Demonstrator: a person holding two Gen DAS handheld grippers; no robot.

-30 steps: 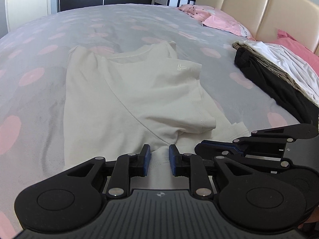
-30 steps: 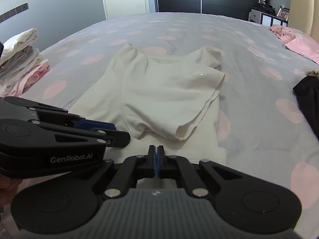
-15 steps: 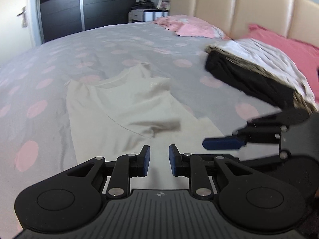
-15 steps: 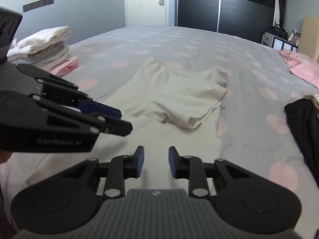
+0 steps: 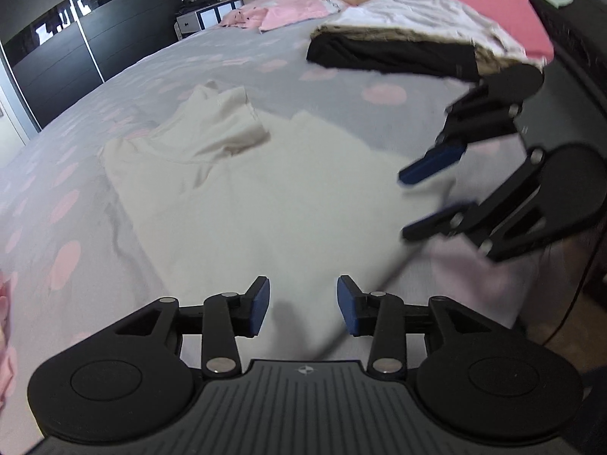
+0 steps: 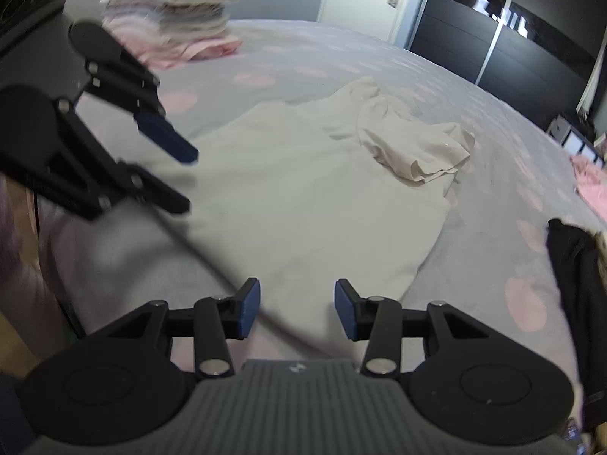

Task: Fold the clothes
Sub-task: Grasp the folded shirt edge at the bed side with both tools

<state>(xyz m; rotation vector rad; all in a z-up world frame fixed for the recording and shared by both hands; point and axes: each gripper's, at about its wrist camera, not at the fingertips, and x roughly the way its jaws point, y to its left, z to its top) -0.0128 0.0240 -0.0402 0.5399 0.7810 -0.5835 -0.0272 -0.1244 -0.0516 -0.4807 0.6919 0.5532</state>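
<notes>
Grey bedcover with pink dots (image 5: 235, 64) carries the cream cotton T-shirt (image 5: 265, 197), partly folded, at 12 o'clock from both grippers. The left gripper (image 5: 303, 305) and right gripper (image 6: 297, 309) have just been opening; jaws apart, nothing between them.

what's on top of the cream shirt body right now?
The cream shirt lies on the dotted bedspread. Its folded-over sleeve lies on its upper part. Nothing else rests on it; both grippers are off the cloth. What the fold covers is hidden.
</notes>
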